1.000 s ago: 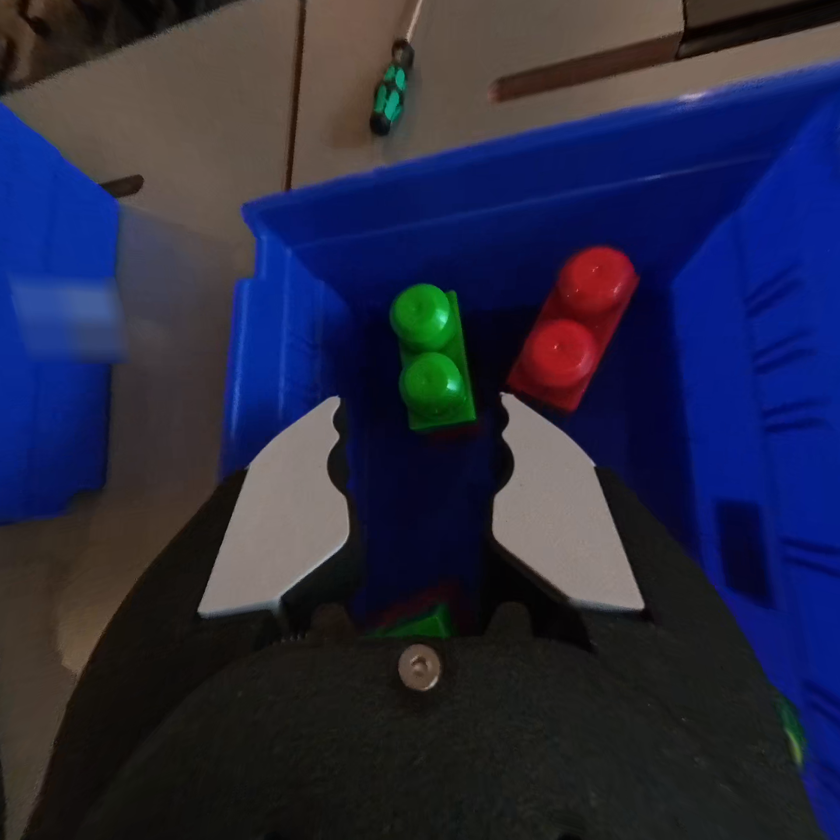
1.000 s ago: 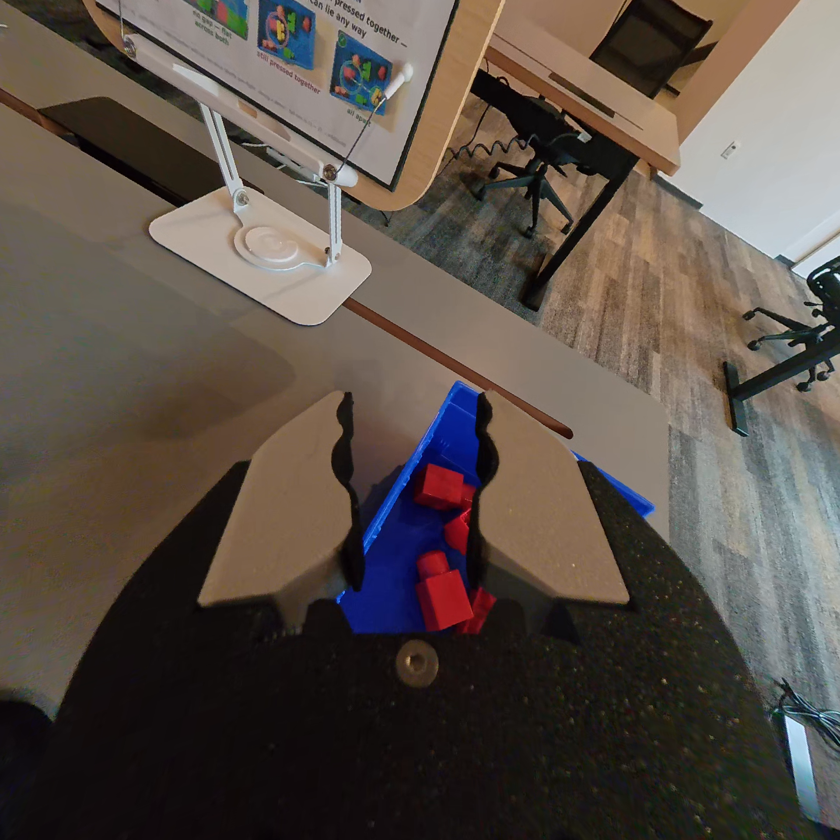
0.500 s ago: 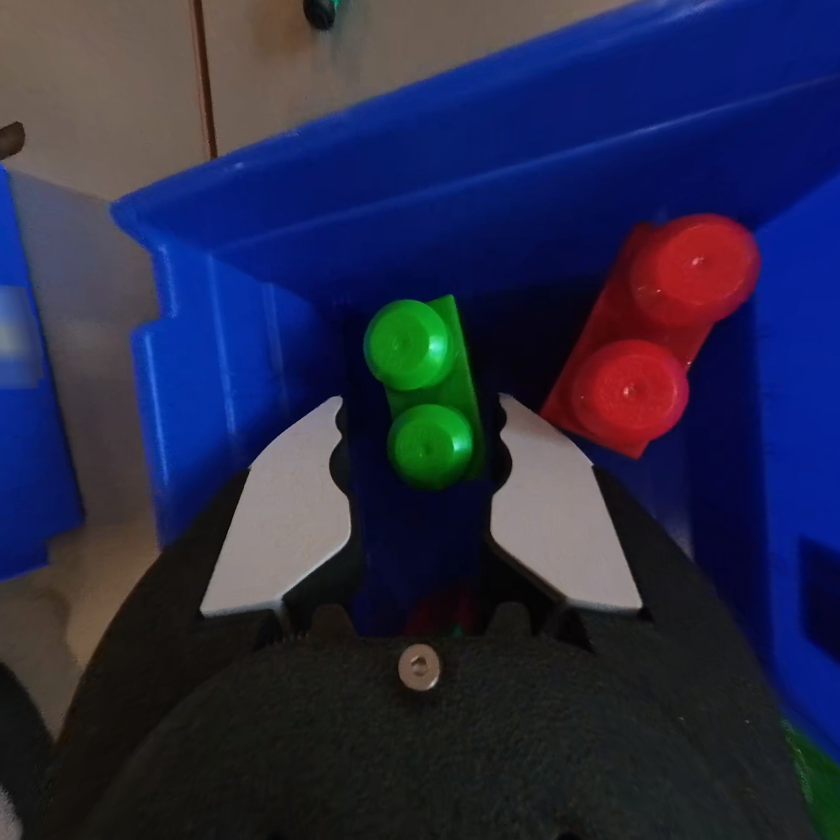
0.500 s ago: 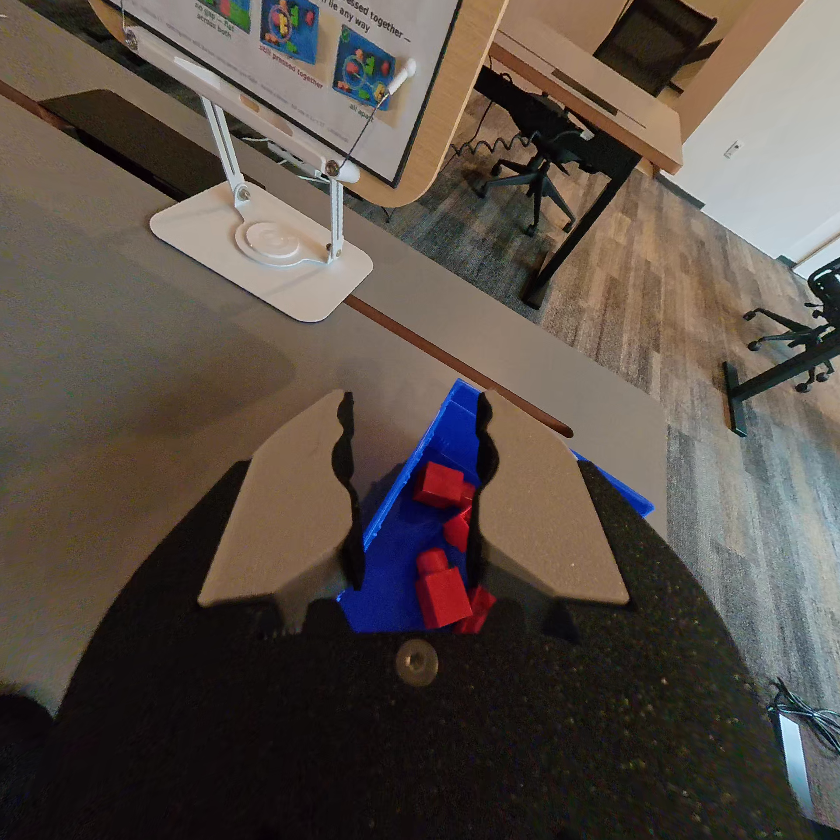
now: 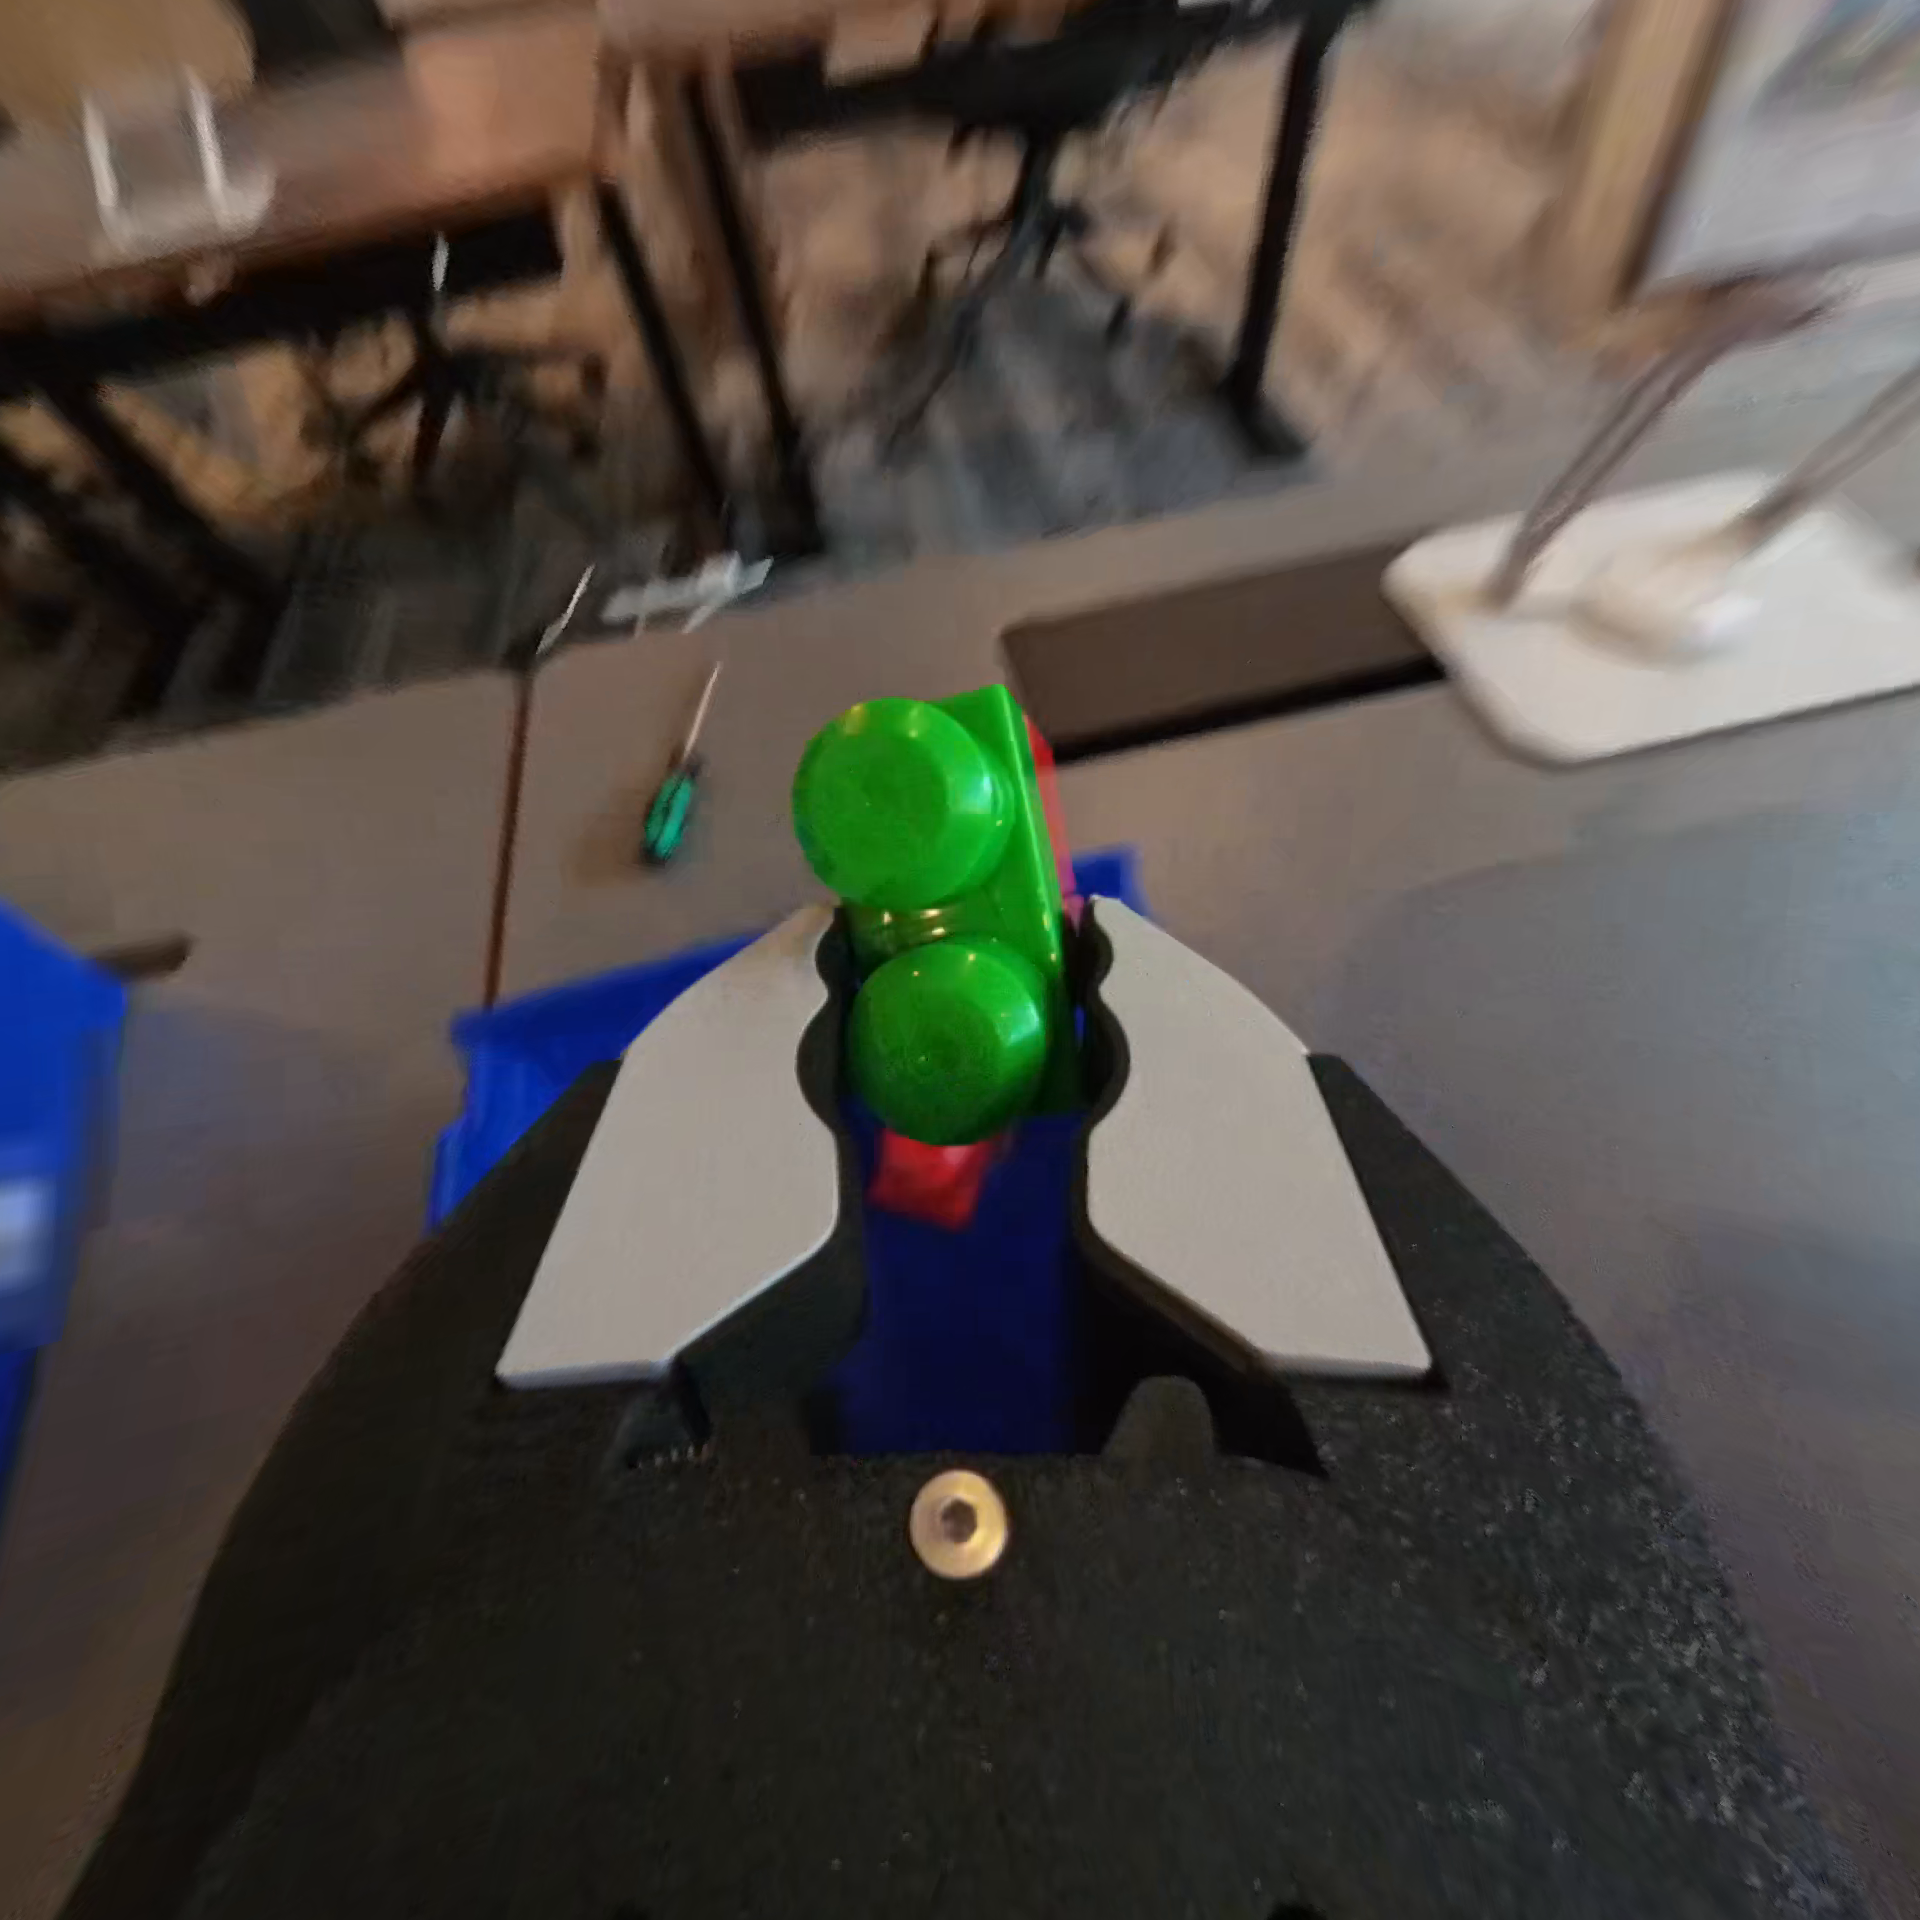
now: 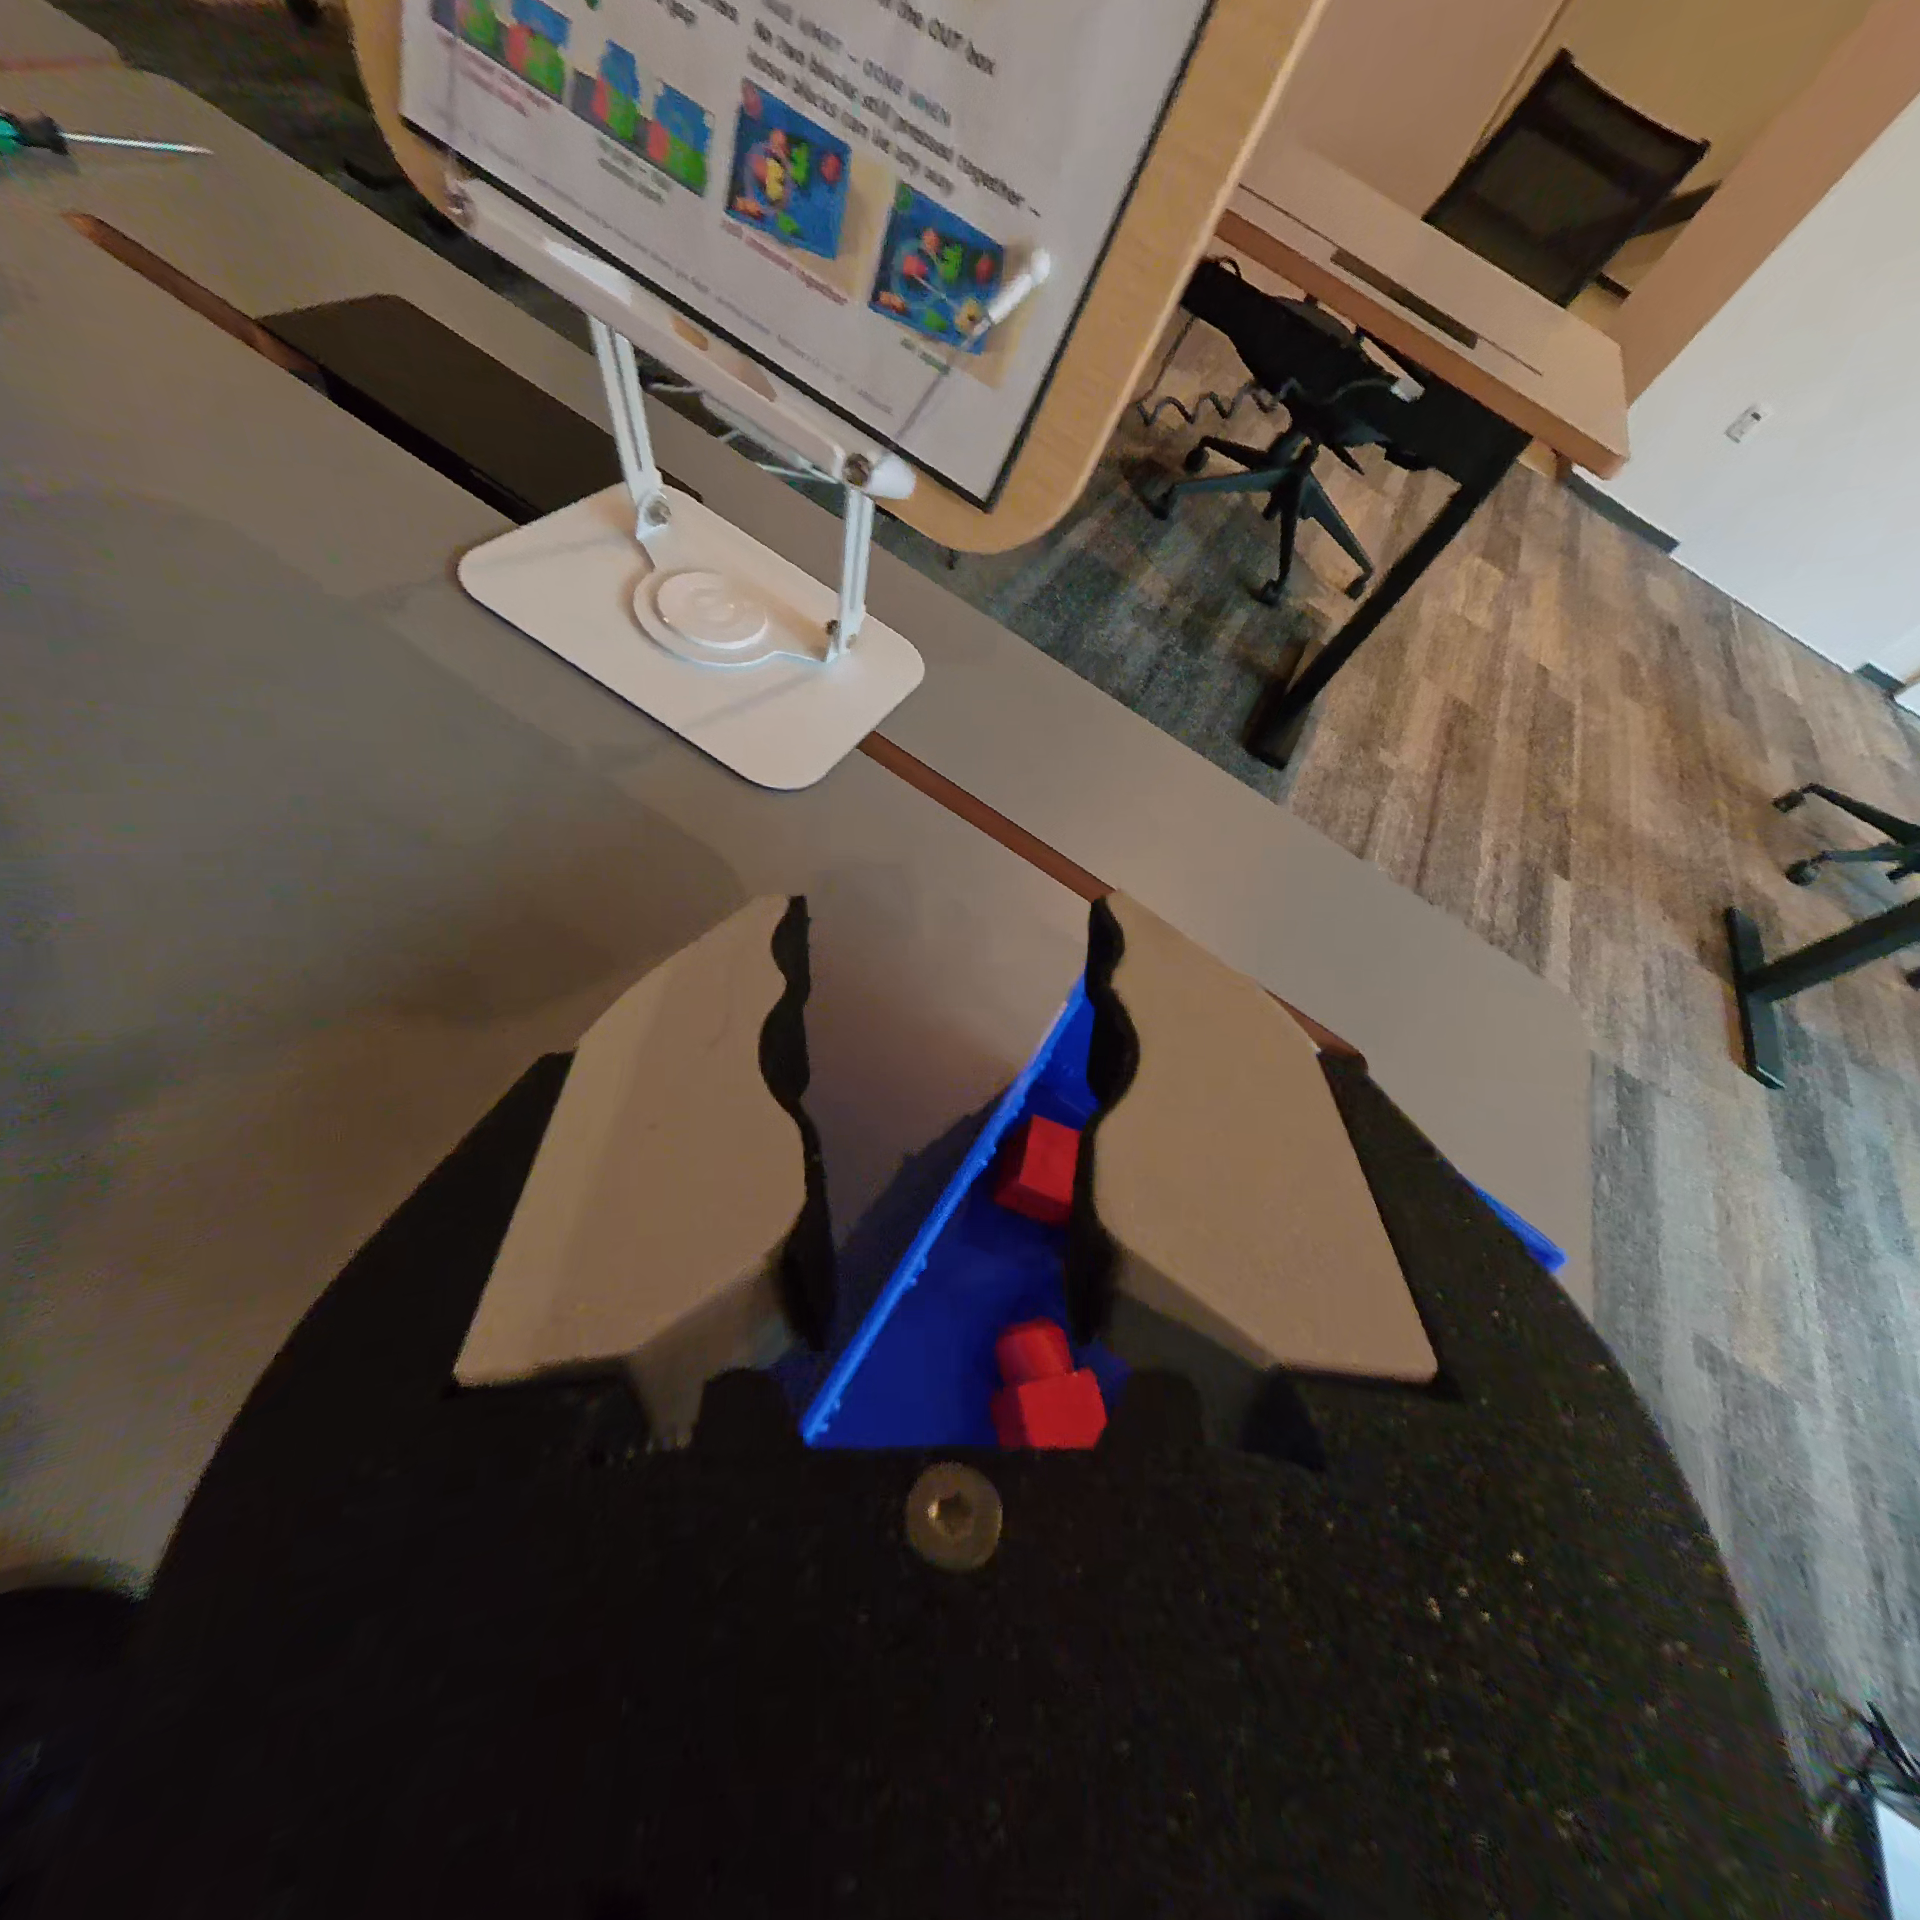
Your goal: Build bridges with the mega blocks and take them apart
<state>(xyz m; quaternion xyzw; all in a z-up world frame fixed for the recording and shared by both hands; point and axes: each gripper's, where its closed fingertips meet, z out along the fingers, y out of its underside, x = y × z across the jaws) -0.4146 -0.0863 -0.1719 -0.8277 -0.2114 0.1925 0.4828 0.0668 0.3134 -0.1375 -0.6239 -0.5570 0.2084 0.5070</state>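
My left tongs (image 5: 961,925) are pinching a green block (image 5: 940,914) with two round studs; the near stud sits between the two grey fingers (image 5: 707,1164) and the far stud sticks out past the tips, toward 12 o'clock. A thin red edge shows behind the green block on its right side, but I cannot tell if this is a second block joined to it. Under the left tongs, at 6 o'clock from the green block, I see a small red piece (image 5: 925,1179) lying inside a blue bin (image 5: 561,1039), and the block I hold is lifted above this bin. Another blue bin (image 5: 52,1122) is at 9 o'clock, at the picture edge. On the grey bench (image 5: 1558,987), at 11 o'clock from the block, lies a screwdriver with a green handle (image 5: 670,805), and at 2 o'clock stands the white base of a stand (image 5: 1662,634); this view is blurred. My right tongs (image 6: 945,914) are spread and hold nothing. Between their fingers I look down at the bench and a blue bin (image 6: 935,1278), which holds red blocks (image 6: 1039,1392); one is near the tongs body and one more (image 6: 1034,1164) is farther, close to the right finger. At 11 o'clock from the right tongs the white stand (image 6: 696,623) carries a sheet with pictures (image 6: 790,177), and beyond the bench edge, at 1 o'clock, there is an office chair (image 6: 1299,447) on the wooden floor.
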